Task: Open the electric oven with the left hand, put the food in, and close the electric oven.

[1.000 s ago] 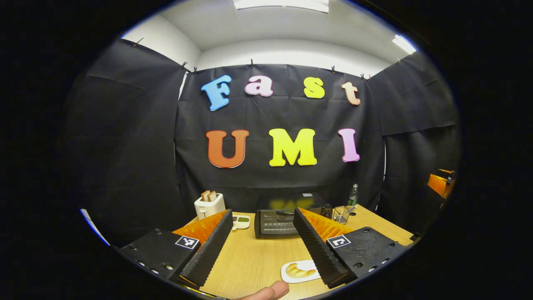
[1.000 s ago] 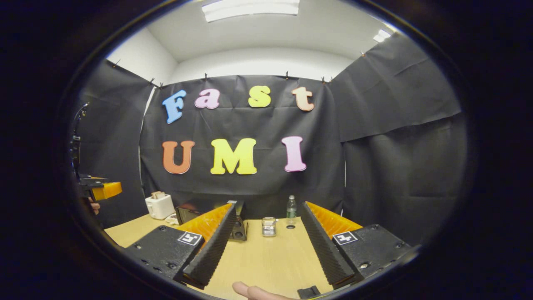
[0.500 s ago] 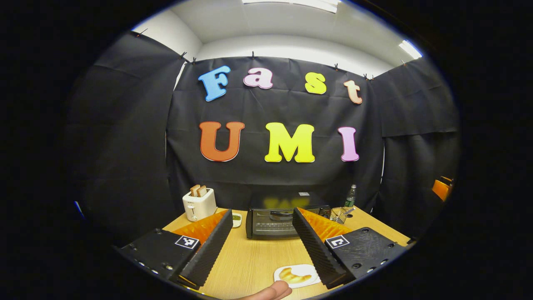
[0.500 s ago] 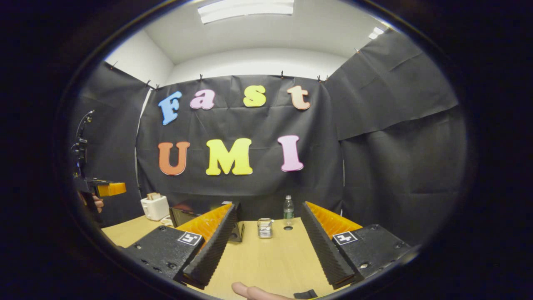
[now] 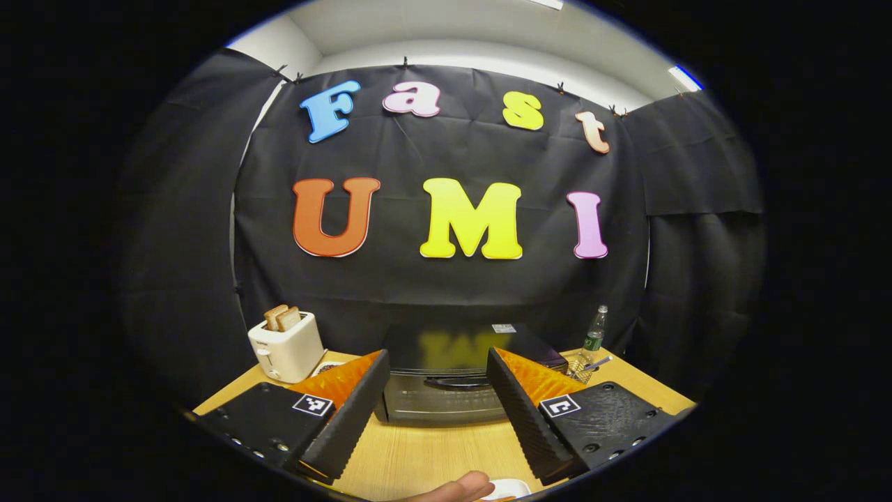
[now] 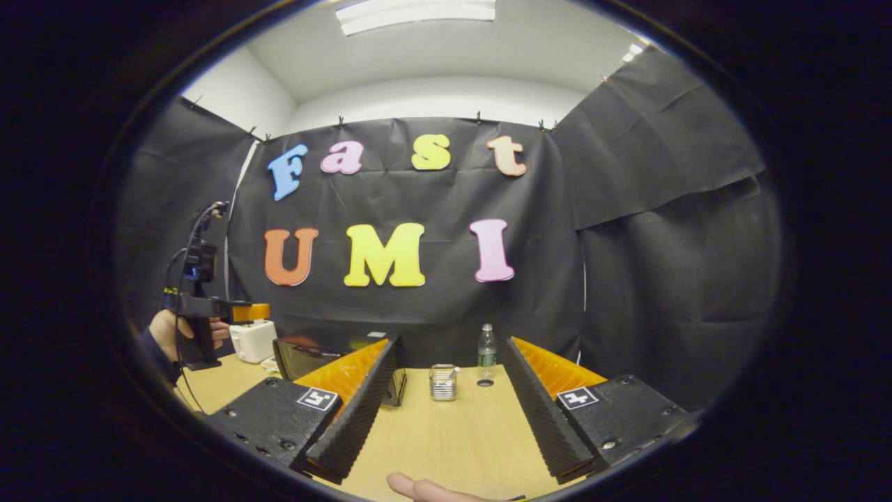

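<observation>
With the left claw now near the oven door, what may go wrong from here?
1. The left claw is open before the oven's thin dark handle; closing too low could miss it.
2. The toaster stands close on the left; a wide swing may knock it.

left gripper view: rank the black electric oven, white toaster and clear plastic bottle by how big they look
1. Black electric oven, largest, though nearest the camera and partly behind the fingers.
2. White toaster.
3. Clear plastic bottle, smallest, though it stands farthest back.
</observation>
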